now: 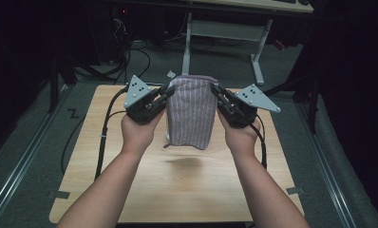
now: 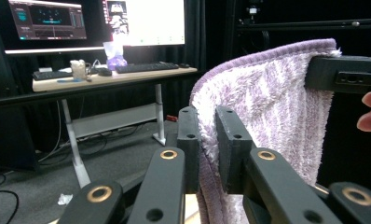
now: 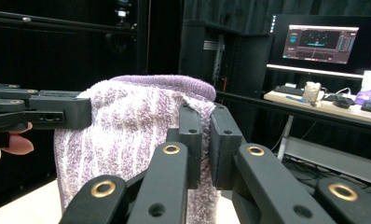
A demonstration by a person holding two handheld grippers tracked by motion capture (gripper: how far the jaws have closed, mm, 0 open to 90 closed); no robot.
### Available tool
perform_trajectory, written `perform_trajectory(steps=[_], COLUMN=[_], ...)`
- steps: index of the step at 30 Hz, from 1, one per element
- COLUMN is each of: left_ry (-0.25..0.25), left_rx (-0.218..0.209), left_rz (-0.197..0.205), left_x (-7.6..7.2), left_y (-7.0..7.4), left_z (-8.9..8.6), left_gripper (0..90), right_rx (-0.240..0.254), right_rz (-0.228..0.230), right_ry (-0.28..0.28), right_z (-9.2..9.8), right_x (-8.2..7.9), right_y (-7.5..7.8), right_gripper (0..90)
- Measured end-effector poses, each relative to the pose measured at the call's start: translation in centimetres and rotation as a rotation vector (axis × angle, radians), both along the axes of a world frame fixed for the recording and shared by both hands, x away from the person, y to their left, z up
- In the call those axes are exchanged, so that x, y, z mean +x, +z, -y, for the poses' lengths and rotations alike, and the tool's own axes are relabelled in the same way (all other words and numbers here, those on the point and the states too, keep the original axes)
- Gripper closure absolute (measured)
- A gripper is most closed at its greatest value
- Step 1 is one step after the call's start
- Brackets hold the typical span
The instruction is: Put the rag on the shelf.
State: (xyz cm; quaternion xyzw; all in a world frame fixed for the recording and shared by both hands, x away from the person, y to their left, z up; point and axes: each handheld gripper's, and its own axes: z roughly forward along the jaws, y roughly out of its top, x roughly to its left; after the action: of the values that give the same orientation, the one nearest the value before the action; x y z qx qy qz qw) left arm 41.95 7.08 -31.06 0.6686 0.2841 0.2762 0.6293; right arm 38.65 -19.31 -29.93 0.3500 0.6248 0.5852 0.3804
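The towel (image 1: 191,111) hangs above the table (image 1: 177,190), leaving open wood beneath and all around; between the grippers it blocks passage.

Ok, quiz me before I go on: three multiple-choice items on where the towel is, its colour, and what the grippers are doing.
1. Where is the purple-and-white striped terry towel?
A. flat on the table
B. hanging above the light wooden table
C. on the floor

2. Its stripes are:
A. purple and white
B. red and black
C. plain green

3. The grippers are:
A. both open
B. one shut
C. both shut on the towel

Answers:
1 B, a shadow lies on the tabletop under its lower edge.
2 A, seen in all three views.
3 C, the left gripper and right gripper each pinch an upper corner.
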Motion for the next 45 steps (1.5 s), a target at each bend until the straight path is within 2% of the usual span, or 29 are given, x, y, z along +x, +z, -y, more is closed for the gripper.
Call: perform_trajectory(steps=[2, 5, 9, 16, 22, 26, 30, 32, 34, 36, 38, 39, 40, 41, 42, 43, 45], left_ry=[0.007, 0.017, 0.031, 0.056, 0.066, 0.079, 0.099, 0.111, 0.127, 0.136, 0.145, 0.154, 0.162, 0.166, 0.176, 0.178, 0.141], left_rx=[0.013, 0.016, 0.032, 0.033, 0.032, 0.071, 0.110, 0.126, 0.132, 0.148, 0.181, 0.193, 0.195, 0.201, 0.195, 0.179, 0.136], left_rz=[0.010, 0.001, -0.029, -0.075, -0.099, -0.106, -0.100, -0.136, -0.188, -0.209, -0.212, -0.226, -0.244, -0.266, -0.279, -0.283, -0.326], left_x=[0.6, 1.7, 3.4, 5.8, 7.7, 8.9, 9.9, 10.9, 12.0, 12.7, 13.0, 13.2, 13.4, 13.6, 13.7, 13.7, 13.9], left_y=[0.0, -0.1, -0.6, -1.3, -1.1, -0.7, -0.6, -0.8, -0.9, -1.2, -1.7, -2.0, -2.4, -2.8, -3.2, -3.3, -3.6], left_z=[0.1, 0.3, 0.4, 0.2, 0.9, 1.4, 1.8, 2.0, 2.1, 2.5, 2.8, 2.9, 2.9, 3.0, 2.9, 2.8, 2.6], left_gripper=[80.9, 80.8, 80.9, 80.8, 80.7, 80.3, 80.2, 80.0, 79.5, 79.1, 78.9, 78.2, 71.8, 71.8, 67.4, 61.3, 53.5], right_rx=[0.013, 0.024, 0.058, 0.017, 0.028, 0.033, 0.006, -0.012, -0.073, -0.111, -0.118, -0.119, -0.144, -0.144, -0.154, -0.152, -0.149], right_rz=[-0.006, -0.010, -0.049, -0.063, -0.080, -0.107, -0.110, -0.132, -0.146, -0.180, -0.194, -0.207, -0.244, -0.244, -0.268, -0.301, -0.331], right_ry=[-0.008, -0.024, -0.025, -0.035, -0.046, -0.030, -0.036, -0.048, -0.077, -0.107, -0.110, -0.109, -0.105, -0.105, -0.111, -0.115, -0.114], right_z=[0.0, -0.1, -0.1, -0.8, -0.4, 0.3, 0.5, 0.3, -0.1, -0.5, -0.5, -0.5, -0.5, -0.5, -0.5, -0.4, -0.2], right_x=[0.7, 1.8, 3.8, 6.6, 8.1, 9.5, 10.6, 11.3, 12.1, 13.2, 13.6, 13.9, 14.7, 14.7, 15.0, 15.4, 15.5], right_y=[0.0, -0.2, -0.7, -1.3, -1.4, -1.3, -1.4, -1.5, -1.8, -2.3, -2.5, -2.7, -3.5, -3.5, -3.9, -4.4, -4.9], right_gripper=[85.5, 85.5, 85.5, 85.4, 85.4, 85.3, 85.3, 85.3, 85.2, 85.1, 85.0, 84.8, 82.4, 82.4, 78.1, 69.7, 62.4])
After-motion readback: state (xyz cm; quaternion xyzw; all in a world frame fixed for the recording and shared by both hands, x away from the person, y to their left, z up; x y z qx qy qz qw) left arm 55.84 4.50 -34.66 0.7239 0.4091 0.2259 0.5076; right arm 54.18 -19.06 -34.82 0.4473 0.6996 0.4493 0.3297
